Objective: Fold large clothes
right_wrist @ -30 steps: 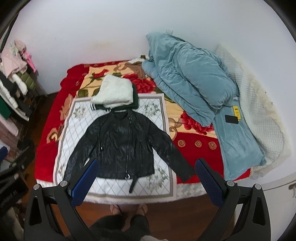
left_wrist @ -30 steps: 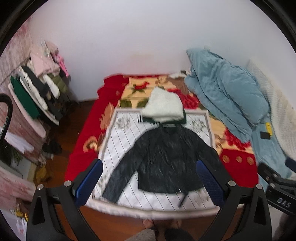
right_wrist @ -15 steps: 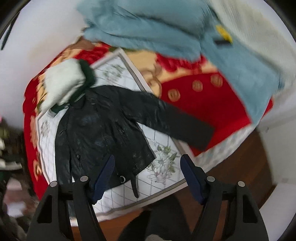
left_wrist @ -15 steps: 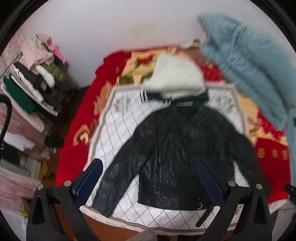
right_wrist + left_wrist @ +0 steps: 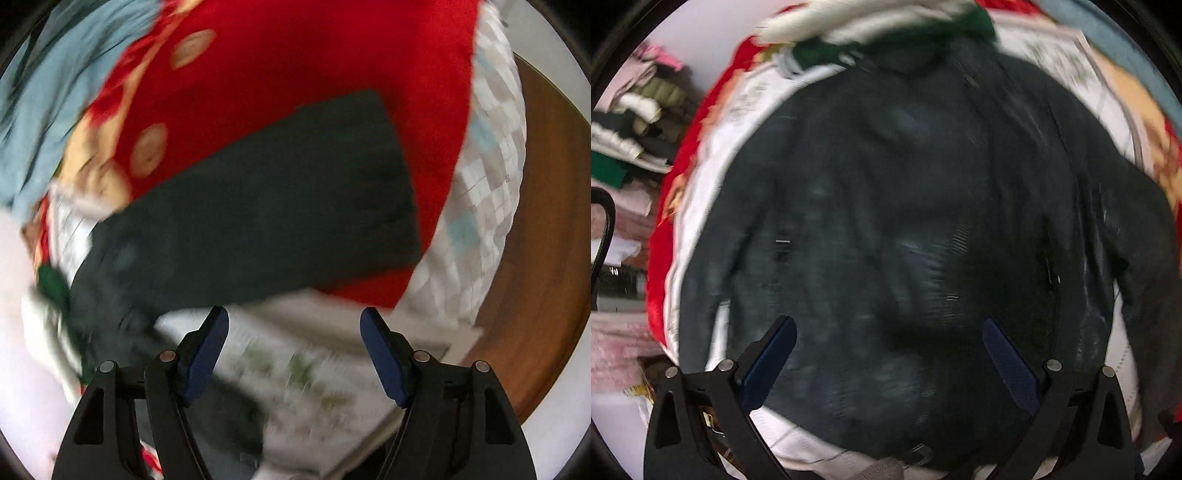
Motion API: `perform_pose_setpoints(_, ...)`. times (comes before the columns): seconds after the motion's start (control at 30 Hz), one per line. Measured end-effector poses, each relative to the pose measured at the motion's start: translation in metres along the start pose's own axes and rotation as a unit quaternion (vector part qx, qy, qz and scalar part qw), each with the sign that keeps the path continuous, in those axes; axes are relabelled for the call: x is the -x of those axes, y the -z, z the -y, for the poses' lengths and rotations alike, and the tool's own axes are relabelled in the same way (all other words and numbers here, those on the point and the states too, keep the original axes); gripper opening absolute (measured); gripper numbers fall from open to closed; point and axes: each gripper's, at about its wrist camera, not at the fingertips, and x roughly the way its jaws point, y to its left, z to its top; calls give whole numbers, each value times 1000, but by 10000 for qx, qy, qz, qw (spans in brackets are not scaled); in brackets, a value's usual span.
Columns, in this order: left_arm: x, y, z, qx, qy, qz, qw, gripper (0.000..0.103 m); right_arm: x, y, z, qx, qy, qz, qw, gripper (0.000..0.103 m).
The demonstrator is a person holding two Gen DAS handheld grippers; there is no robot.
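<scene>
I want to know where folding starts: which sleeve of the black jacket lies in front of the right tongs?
The sleeve stretched across the red blanket, ahead of the open right tongs.

Both cameras have dropped from a high overview to close above the bed. The black jacket [image 5: 886,221], small and whole a second ago, now fills the left wrist view under the left gripper [image 5: 888,354]. The right gripper [image 5: 294,343] has swung toward the jacket's sleeve [image 5: 280,210] on the red blanket [image 5: 295,74], its jaws narrower than before
</scene>
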Motion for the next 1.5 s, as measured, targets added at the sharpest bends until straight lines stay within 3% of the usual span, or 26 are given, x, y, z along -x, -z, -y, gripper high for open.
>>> perform_pose_setpoints(0.07, -14, 1, 22, -185, 16, -83, 9998, 103, -16, -10, 11, -423, -273, 19, 9987, 75)
perform_pose_setpoints(0.13, -20, 4, 35, -334, 15, -83, 9994, 103, -19, -12, 15, -678, -451, 248, 9964, 67)
perform_pose_setpoints(0.2, -19, 5, 45, -456, 51, -23, 9989, 103, -13, -9, 18, -855, -611, 605, 9926, 38)
perform_pose_setpoints(0.23, -18, 5, 48, -490, 79, -1, 9988, 103, -11, -8, 16, -815, -755, 761, 9909, 32)
perform_pose_setpoints(0.37, -7, 8, 58, -690, 174, 125, 9974, 103, -18, -11, 10, -521, -997, 1011, 9885, 32)
perform_pose_setpoints(0.43, -4, 8, 62, -753, 190, 169, 9968, 103, -35, -25, 8, -515, -1081, 887, 9888, 42)
perform_pose_setpoints(0.53, -3, 8, 63, -775, 205, 192, 9966, 103, -44, -38, -5, -708, -1388, 983, 9829, 46)
perform_pose_setpoints(0.57, -4, 3, 63, -772, 208, 203, 9966, 103, -38, -39, -10, -739, -1470, 1164, 9795, 29)
perform_pose_setpoints(0.6, -3, 1, 63, -766, 210, 212, 9966, 103, -31, -39, -11, -723, -1560, 1279, 9768, 5)
perform_pose_setpoints(0.73, 4, -12, 52, -717, 137, 210, 9971, 103, 12, -34, -50, -409, -1845, 1804, 9653, 5)
perform_pose_setpoints(0.87, 28, -34, 26, -394, 266, 336, 9983, 103, 63, -13, -103, 339, -2184, 1984, 9549, 5)
perform_pose_setpoints(1.0, 40, -57, -5, -109, 310, 415, 9986, 103, 100, 34, -176, 1411, -2395, 1953, 9405, 5)
perform_pose_setpoints(1.1, 32, -75, -29, 104, 204, 378, 9990, 103, 106, 79, -238, 2187, -2474, 1763, 9273, 5)
perform_pose_setpoints(1.2, 16, -87, -71, 473, 39, 345, 9983, 103, 92, 135, -297, 3011, -2414, 1487, 9105, 5)
perform_pose_setpoints(1.37, -32, -102, -167, 1283, -345, 202, 9909, 103, 18, 247, -391, 4422, -2024, 834, 8698, 5)
perform_pose_setpoints(1.43, -60, -98, -208, 1681, -413, -47, 9849, 103, -29, 303, -421, 5184, -1692, 603, 8360, 5)
perform_pose_setpoints(1.5, -75, -91, -236, 1992, -425, -197, 9788, 103, -79, 363, -437, 5965, -1307, 378, 7910, 5)
